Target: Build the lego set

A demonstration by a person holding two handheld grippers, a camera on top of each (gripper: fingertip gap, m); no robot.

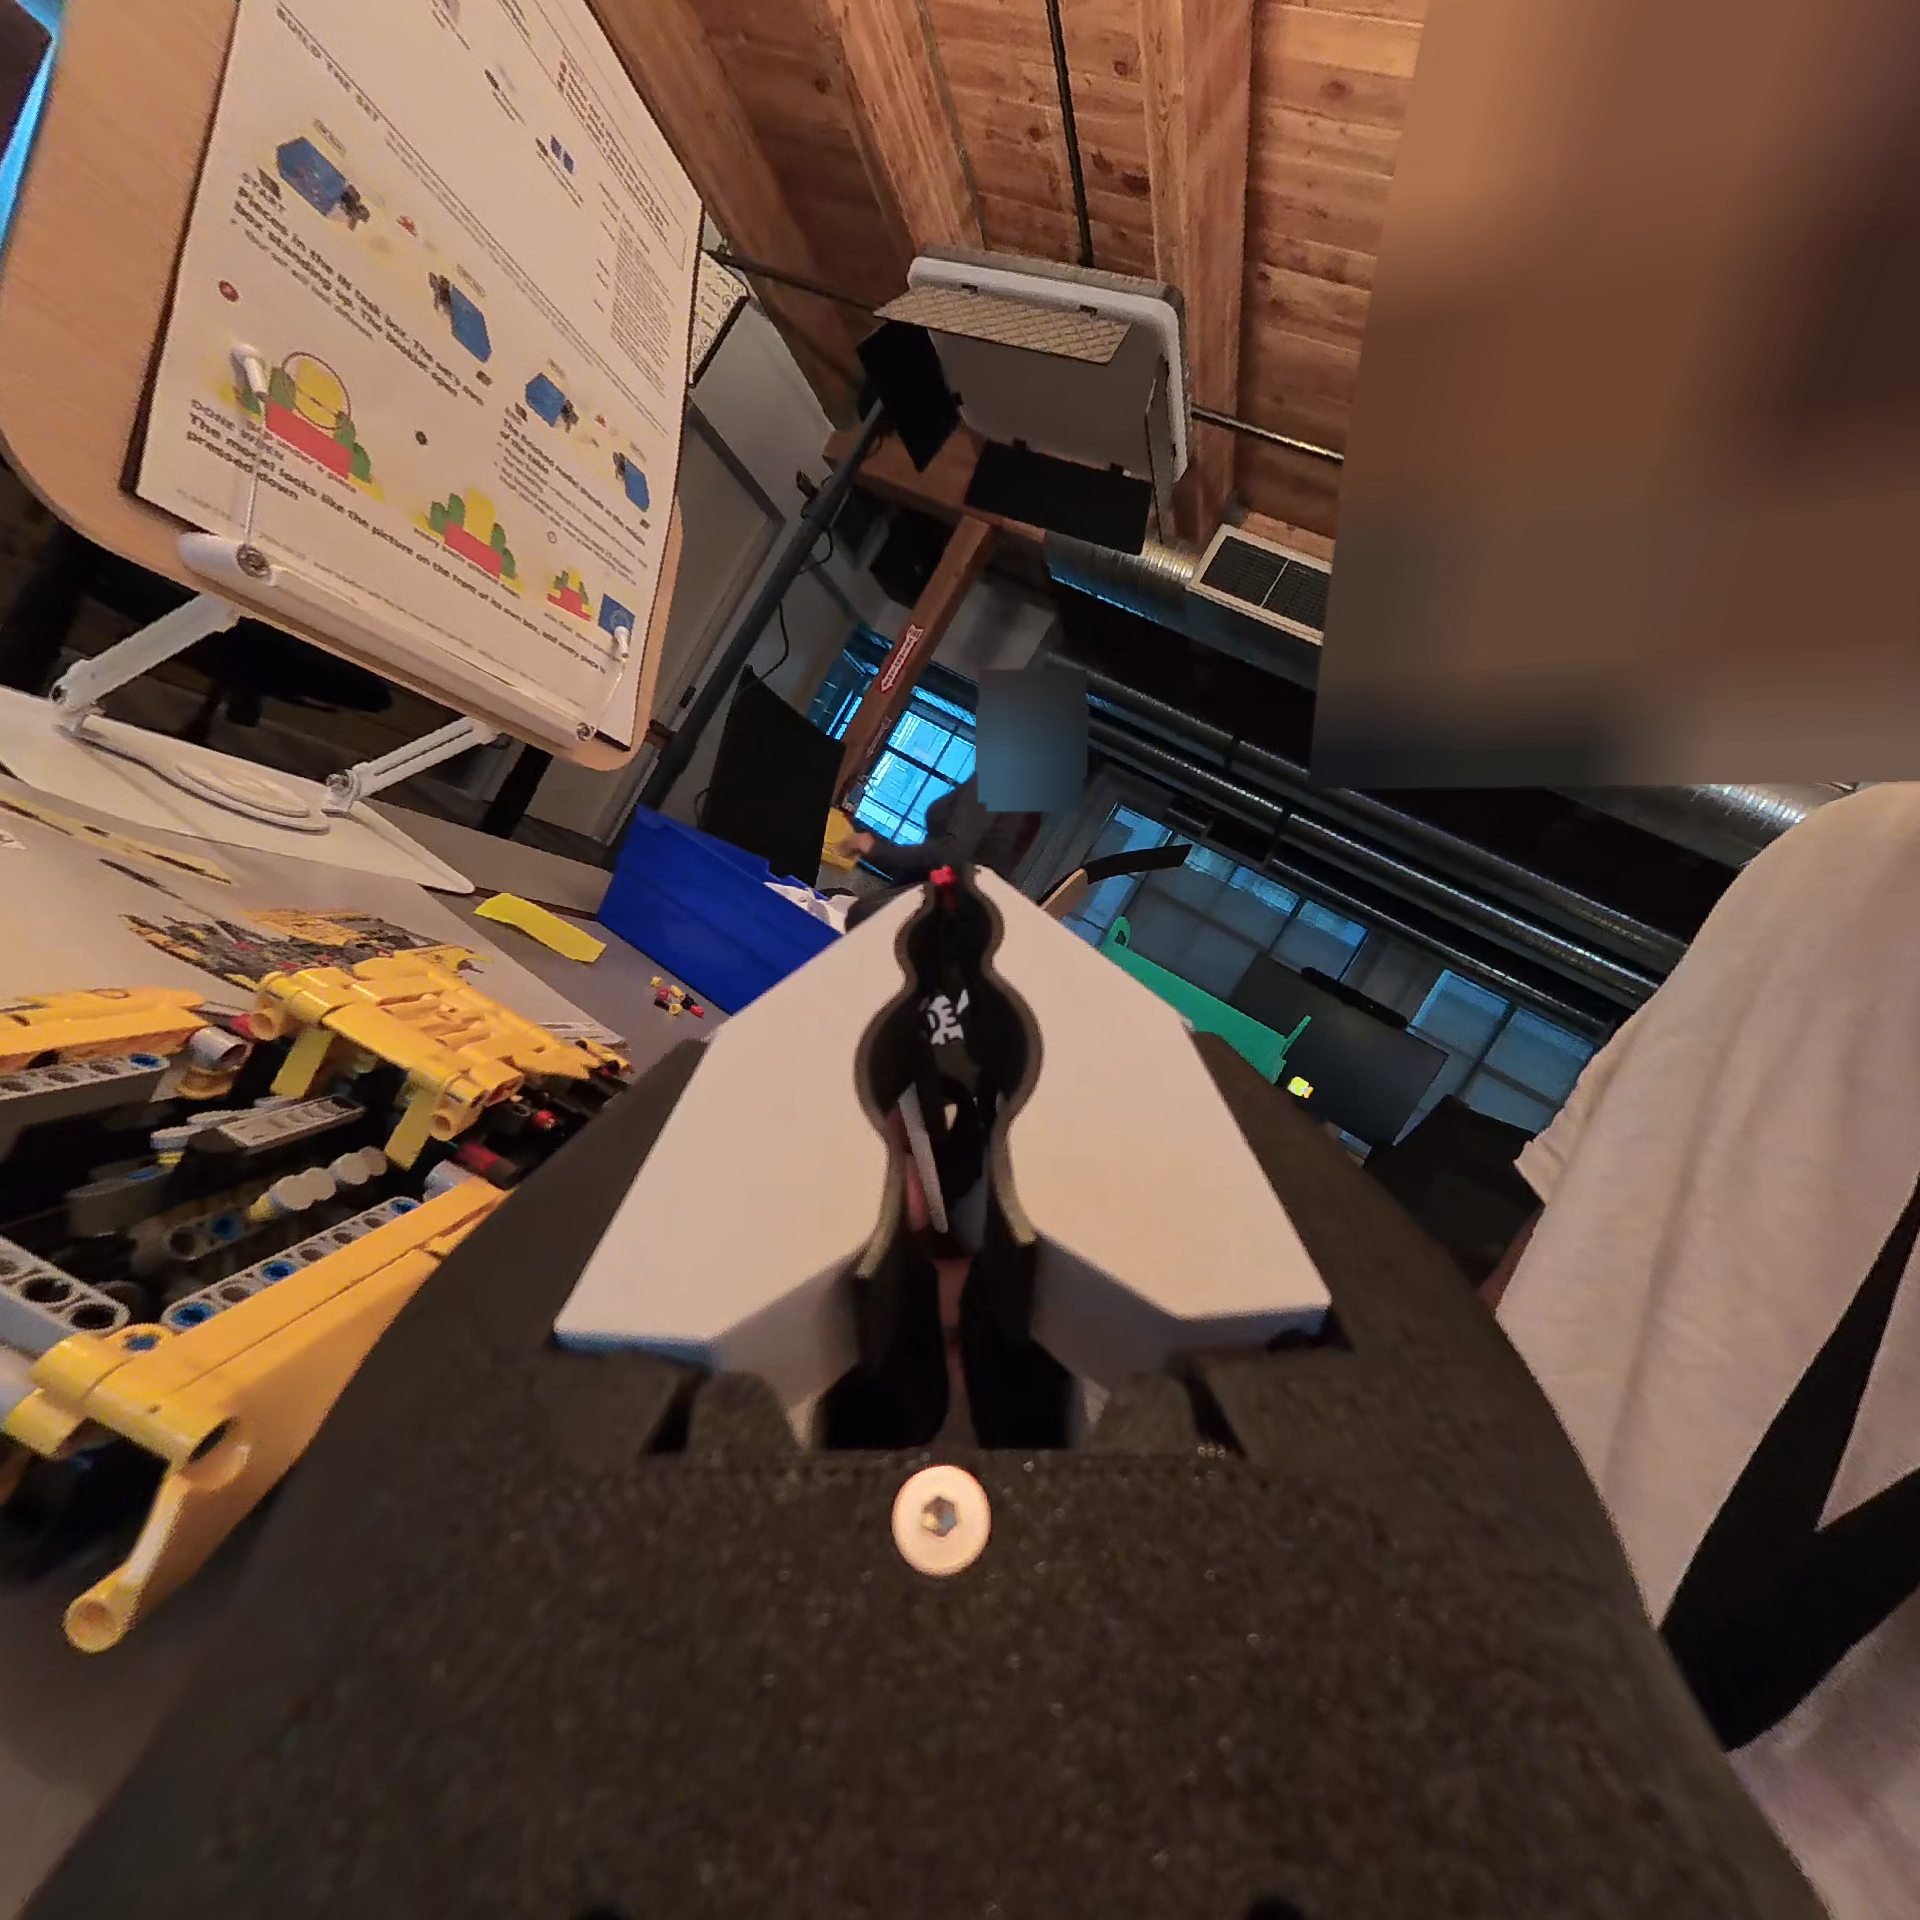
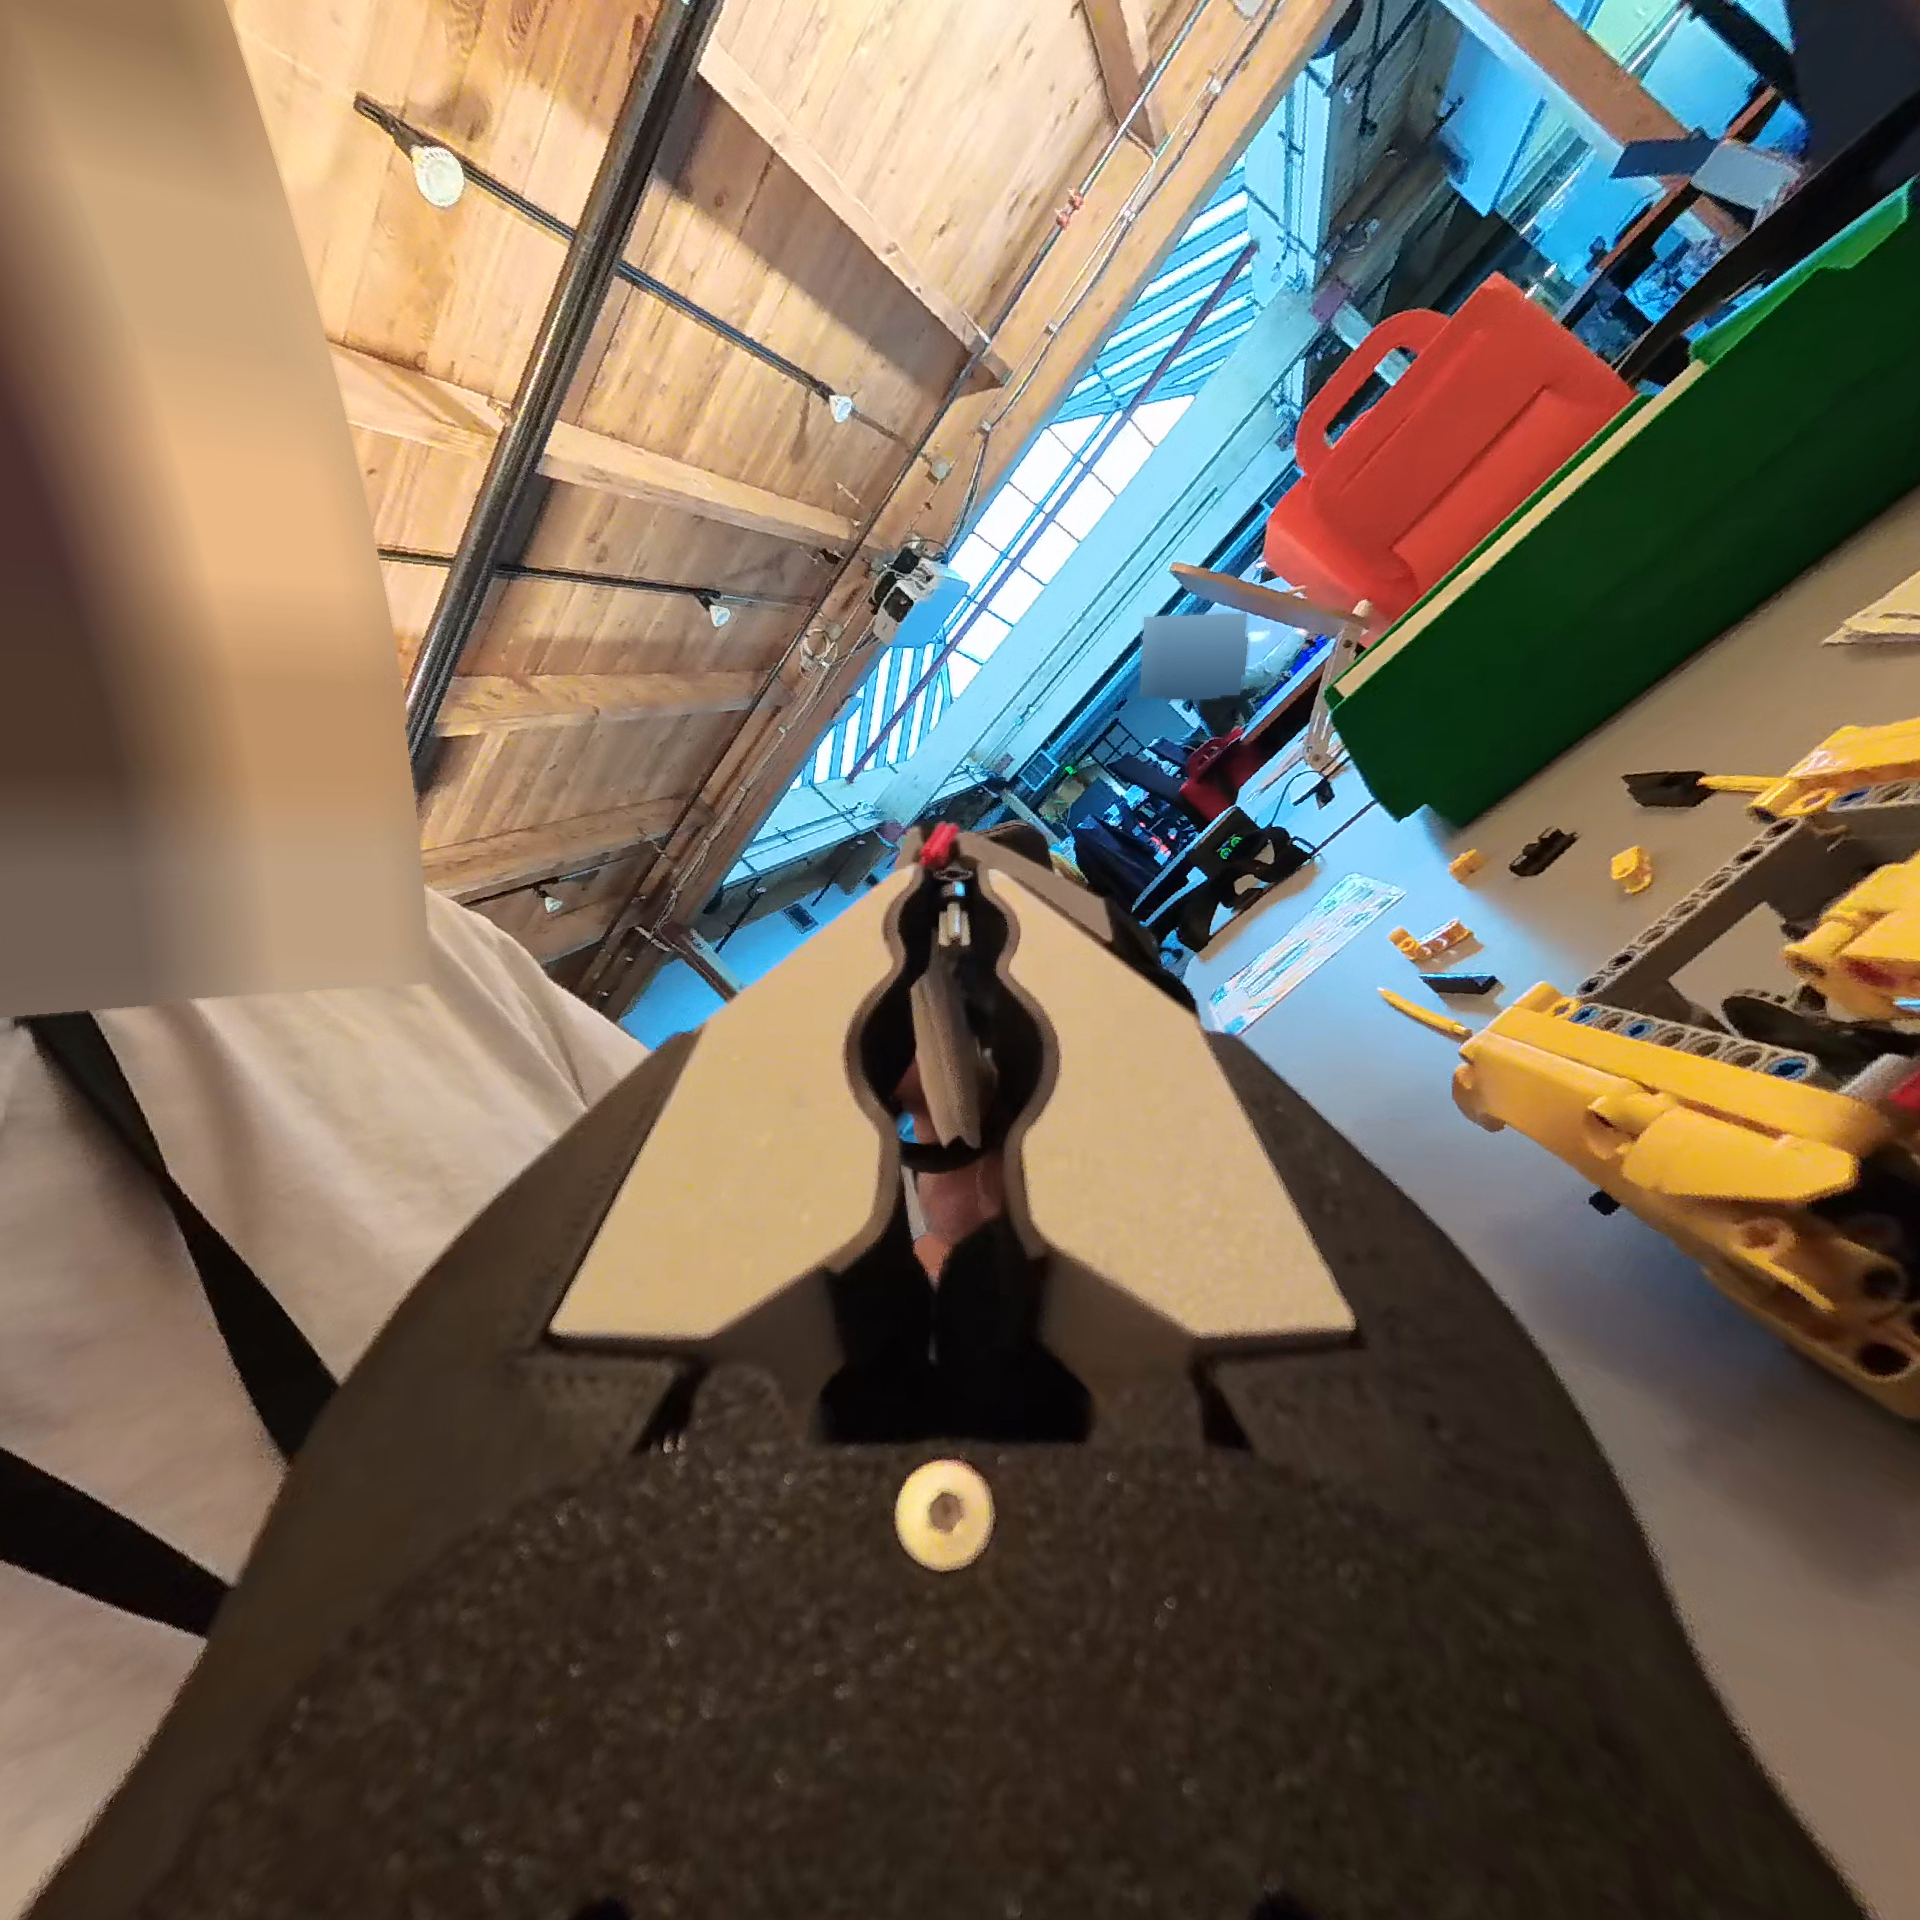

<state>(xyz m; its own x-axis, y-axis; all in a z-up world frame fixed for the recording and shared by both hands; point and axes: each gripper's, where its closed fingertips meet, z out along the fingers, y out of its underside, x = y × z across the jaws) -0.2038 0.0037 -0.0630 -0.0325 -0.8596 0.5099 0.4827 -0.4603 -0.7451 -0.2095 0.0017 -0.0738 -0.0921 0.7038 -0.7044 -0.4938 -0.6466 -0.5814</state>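
Pinched at the very tips of the left tool is a tiny red piece, and the same kind of red piece is seen at the tips of the right tool, both tools being closed to a point and raised well off the surface; whether one piece is shared between them cannot be told. Such a piece is judged light, stiff and smooth, easily lost from a shallow pinch, so a hold across its flat sides, not its round ends, would be favoured. The yellow model lies low on the surface, left of the left tool and right of the right one; it is judged rigid in its beams but loose at its pinned joints, better held by the grey beam frame than by the thin yellow panels. Only the left view shows the sheet on its stand, a blue bin and a yellow strip. Only the right view shows the green bin, an orange case and scattered small parts on the surface.
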